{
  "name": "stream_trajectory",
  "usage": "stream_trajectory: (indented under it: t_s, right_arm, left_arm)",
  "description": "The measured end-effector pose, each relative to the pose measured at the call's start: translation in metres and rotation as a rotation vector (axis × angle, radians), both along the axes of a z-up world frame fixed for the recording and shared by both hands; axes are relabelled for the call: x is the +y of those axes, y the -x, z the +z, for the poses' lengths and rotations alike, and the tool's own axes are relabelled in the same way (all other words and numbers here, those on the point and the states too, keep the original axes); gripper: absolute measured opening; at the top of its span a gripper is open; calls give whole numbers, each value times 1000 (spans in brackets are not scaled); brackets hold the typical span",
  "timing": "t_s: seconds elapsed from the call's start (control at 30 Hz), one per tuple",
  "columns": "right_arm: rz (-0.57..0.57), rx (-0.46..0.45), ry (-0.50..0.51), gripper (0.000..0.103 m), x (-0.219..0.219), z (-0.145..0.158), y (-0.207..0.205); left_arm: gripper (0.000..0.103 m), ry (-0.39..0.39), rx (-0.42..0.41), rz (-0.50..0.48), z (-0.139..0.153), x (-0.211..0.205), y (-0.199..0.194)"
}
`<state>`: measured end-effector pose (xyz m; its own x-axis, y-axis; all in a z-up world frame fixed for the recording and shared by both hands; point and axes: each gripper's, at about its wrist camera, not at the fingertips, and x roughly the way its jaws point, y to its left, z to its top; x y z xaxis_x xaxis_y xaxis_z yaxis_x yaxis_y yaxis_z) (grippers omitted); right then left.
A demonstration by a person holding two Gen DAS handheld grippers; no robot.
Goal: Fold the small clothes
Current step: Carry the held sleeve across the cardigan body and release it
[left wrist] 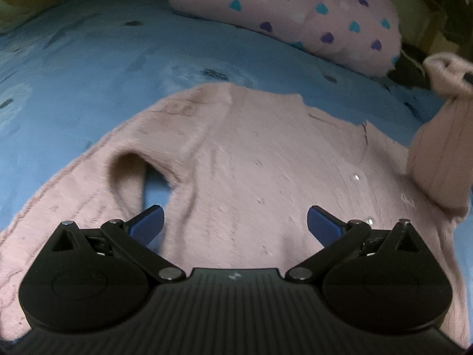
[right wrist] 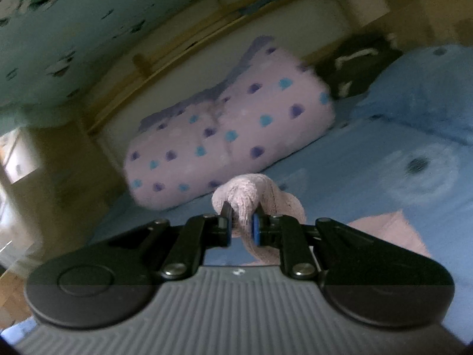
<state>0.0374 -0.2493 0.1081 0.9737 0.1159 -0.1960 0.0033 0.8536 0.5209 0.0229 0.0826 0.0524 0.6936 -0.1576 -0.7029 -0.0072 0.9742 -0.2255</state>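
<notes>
Left gripper [left wrist: 235, 220]: black ribbed body nearest the lens, its two blue-padded fingers [left wrist: 147, 224] spread wide apart with nothing between them; it hangs above the garment, tilted down toward it.

Small pink knitted sweater [left wrist: 236, 159]: spread flat on the bed, body in the middle of the left wrist view, one sleeve lying out to the left with a loop of fabric and a patch of sheet showing at the armpit; tiny shiny beads dot the right part of the front.

Raised sleeve [left wrist: 437, 153]: the sweater's sleeve at the right edge of the left wrist view, lifted off the bed and standing up as a ribbed tube, its cuff end bent over at the top (blurred).

Right gripper [right wrist: 241, 226]: black, with blue pads [right wrist: 256, 227], clenched on the cuff end of that same pink sleeve [right wrist: 251, 195], which bulges above the narrow gap and hangs below it.

Light blue bed sheet [left wrist: 103, 59]: printed with pale round flowers with dark centres; it bears the sweater.

Folded pink fleece blanket with purple and turquoise hearts [right wrist: 227, 136]: lies on the sheet beyond the sweater, near the wooden bed frame [right wrist: 189, 47].

Blue pillow [right wrist: 419, 94]: on the bed, to the right of the blanket in the right wrist view.
</notes>
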Motion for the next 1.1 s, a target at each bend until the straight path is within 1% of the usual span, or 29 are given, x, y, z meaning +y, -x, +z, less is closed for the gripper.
stream_trajectory:
  t_s: [0.1,0.2,0.3,0.37,0.4,0.43,0.5,0.53,0.57,0.6,0.67,0.77,0.83,0.9,1.0,1.1]
  right_arm:
    - [73,17,1,17,31,-18,-10]
    - [146,67,-8,17,58,-45,-15]
    - [224,145,-18,18,79,-76,-20]
    - [275,206,-12,19,89,-93,-20]
    - [293,236,-5,21,93,-99,-19]
    - [307,270,6,25,96,-105,-19]
    - [333,326,19,43,98,-112,-16]
    - [344,336,23,47,99,-114,-14]
    - [354,341,35,57,99,-114,-9]
    - [360,340,51,64,99,-111,-8]
    - [384,324,92,66,96,-106,2]
    - [427,310,154,66,81,-97,17]
    - [418,306,192,65,67,-92,28]
    - [387,298,215,65,48,-90,27]
    - [298,274,236,65,13,-87,37]
    - [184,262,263,66,-18,-88,40]
  left_arm:
    - [103,28,12,38,1,12,-3]
    - [103,65,19,46,4,19,-4]
    - [103,96,14,51,6,25,-3]
    - [103,100,7,57,8,27,-2]
    - [103,100,5,60,7,27,-2]
    - [103,101,5,61,7,27,-2]
    - [103,103,4,60,6,25,-2]
    - [103,104,4,56,6,24,-2]
    - [103,105,4,51,5,22,-1]
    - [103,108,5,47,4,21,-1]
    - [103,113,7,34,2,17,-2]
    - [103,120,10,19,-3,11,-1]
    - [103,132,5,12,-7,6,-2]
    - [103,128,-7,8,-8,0,-6]
    - [103,120,-25,3,-9,-12,-11]
    - [103,102,-18,-19,-13,-25,-18]
